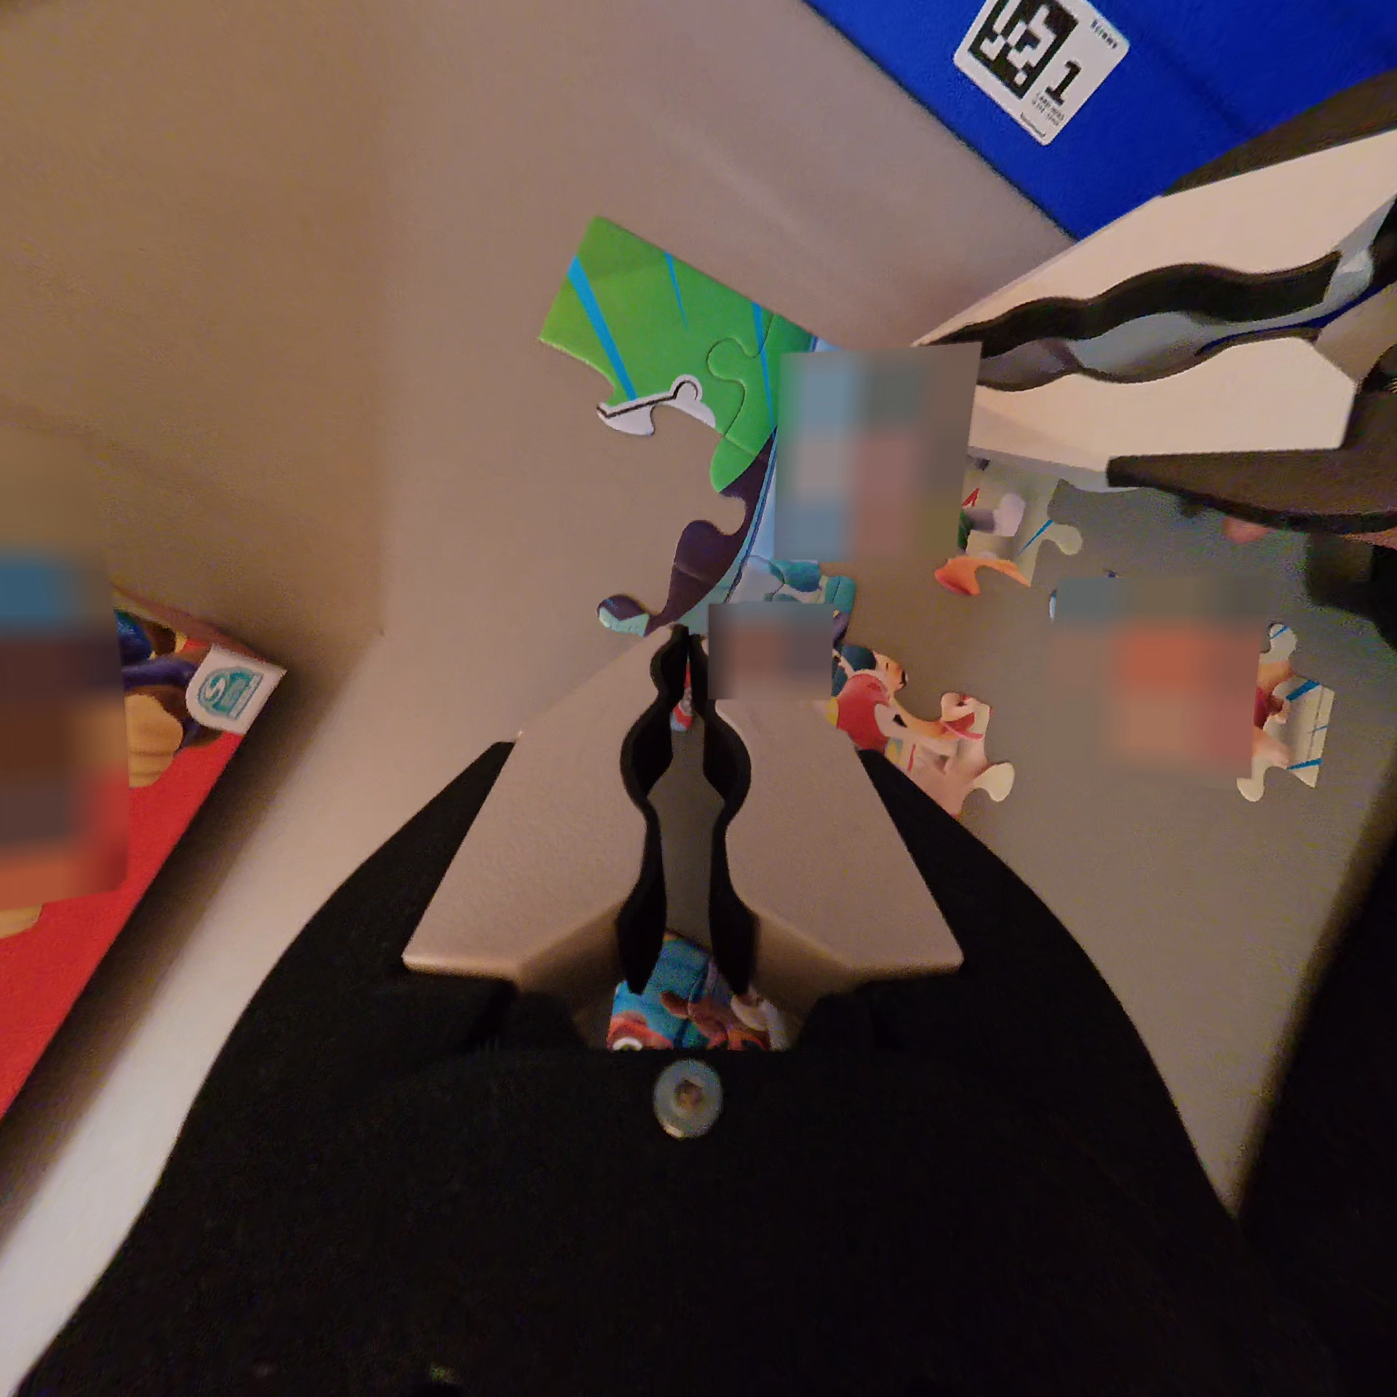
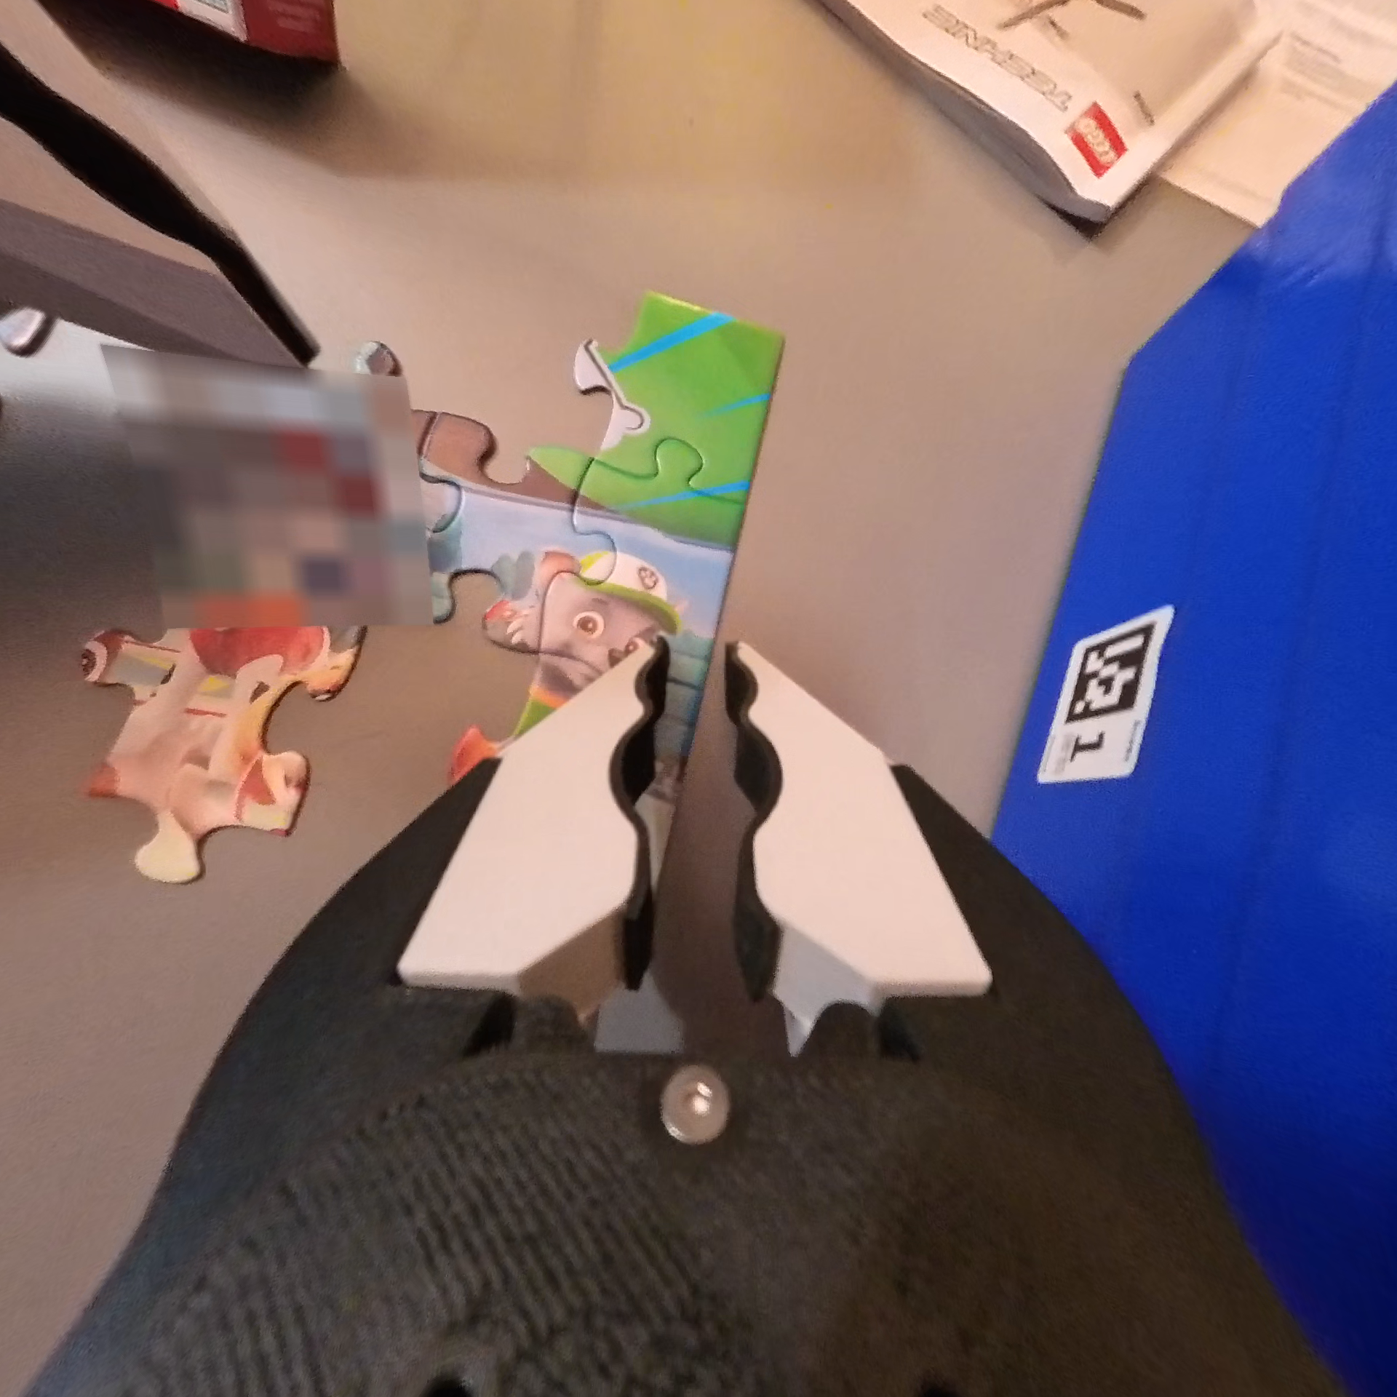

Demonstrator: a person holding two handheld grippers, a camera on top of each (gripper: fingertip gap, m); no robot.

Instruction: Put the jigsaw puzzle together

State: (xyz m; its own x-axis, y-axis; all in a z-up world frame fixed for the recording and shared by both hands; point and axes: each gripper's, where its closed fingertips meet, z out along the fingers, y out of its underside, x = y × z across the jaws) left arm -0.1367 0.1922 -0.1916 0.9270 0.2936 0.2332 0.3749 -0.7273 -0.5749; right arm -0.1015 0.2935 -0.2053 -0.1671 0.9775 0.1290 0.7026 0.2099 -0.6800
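A partly joined jigsaw cluster (image 1: 650, 317) with a green corner lies on the tan table; it also shows in the right wrist view (image 2: 680, 423). My left gripper (image 1: 684, 642) is shut, its tips together at the cluster's near edge with nothing seen between them. My right gripper (image 2: 695, 650) is open. The cluster's straight edge runs between its pads without being pressed. The right gripper's fingers (image 1: 1134, 310) also show at the upper right of the left wrist view, spread apart over the cluster.
A loose piece (image 2: 212, 741) lies left of the cluster; it and other loose pieces (image 1: 945, 733) show in the left wrist view. A blue box (image 2: 1247, 529) with a marker tag stands to the right. A red puzzle box (image 1: 113, 831) and a booklet (image 2: 1058, 98) lie nearby. About 11 cm separates my left fingertips from my right.
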